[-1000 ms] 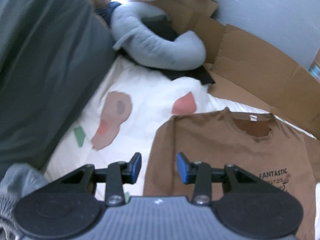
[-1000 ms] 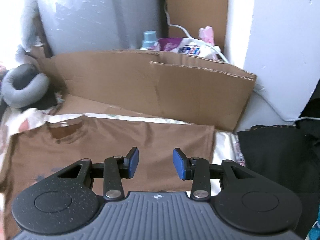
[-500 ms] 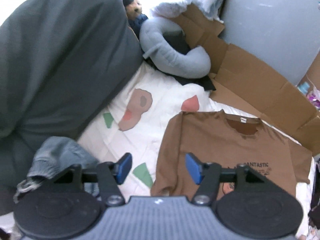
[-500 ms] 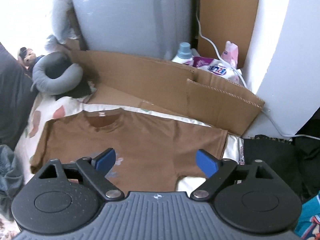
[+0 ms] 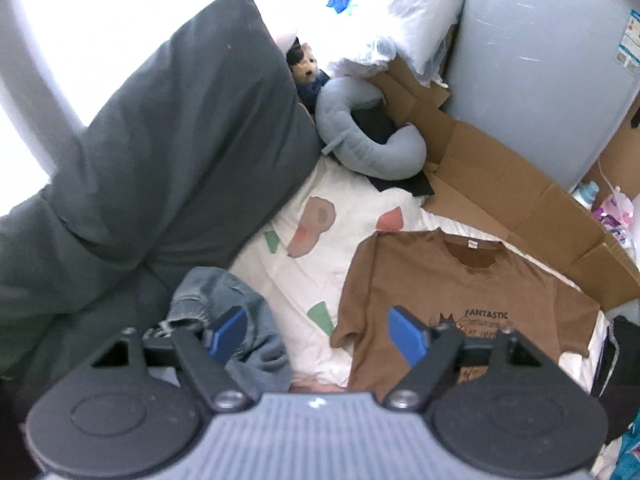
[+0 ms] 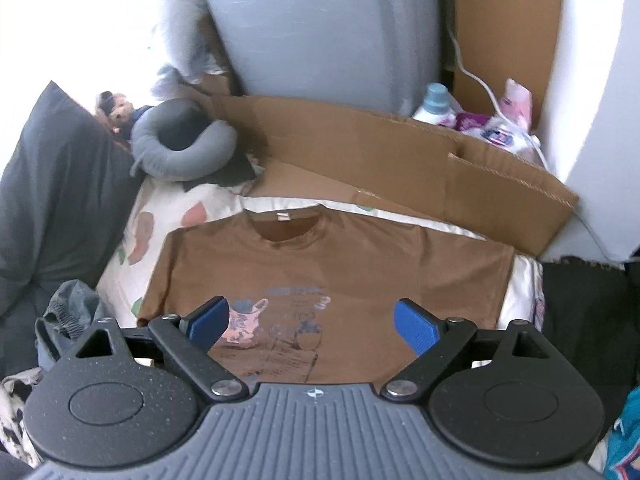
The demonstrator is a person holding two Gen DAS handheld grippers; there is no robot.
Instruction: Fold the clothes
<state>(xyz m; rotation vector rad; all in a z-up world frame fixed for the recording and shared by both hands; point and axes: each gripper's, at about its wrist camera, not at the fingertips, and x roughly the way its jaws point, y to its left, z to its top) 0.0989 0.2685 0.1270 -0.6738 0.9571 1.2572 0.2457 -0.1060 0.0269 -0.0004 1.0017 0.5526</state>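
Note:
A brown T-shirt [image 5: 448, 296] with a dark chest print lies flat and face up on a white patterned bedsheet [image 5: 344, 220], collar toward the cardboard. The right wrist view shows the same T-shirt [image 6: 340, 264] spread with both sleeves out. My left gripper [image 5: 318, 332] hovers open above the shirt's left sleeve and the sheet, holding nothing. High over the shirt's printed lower half, my right gripper [image 6: 314, 320] is open wide and empty too.
A crumpled grey-blue garment [image 5: 228, 312] lies left of the shirt. A dark grey pillow [image 5: 160, 152], a grey neck pillow [image 5: 368, 140] and a plush toy [image 5: 306, 68] sit at the left. Flattened cardboard [image 6: 400, 152] borders the far side; bottles [image 6: 434, 102] stand behind. Dark clothes [image 6: 584, 312] lie right.
Both grippers have risen and pulled back from the shirt, so more of the bed shows. Their jaws have spread from a narrow gap to wide open.

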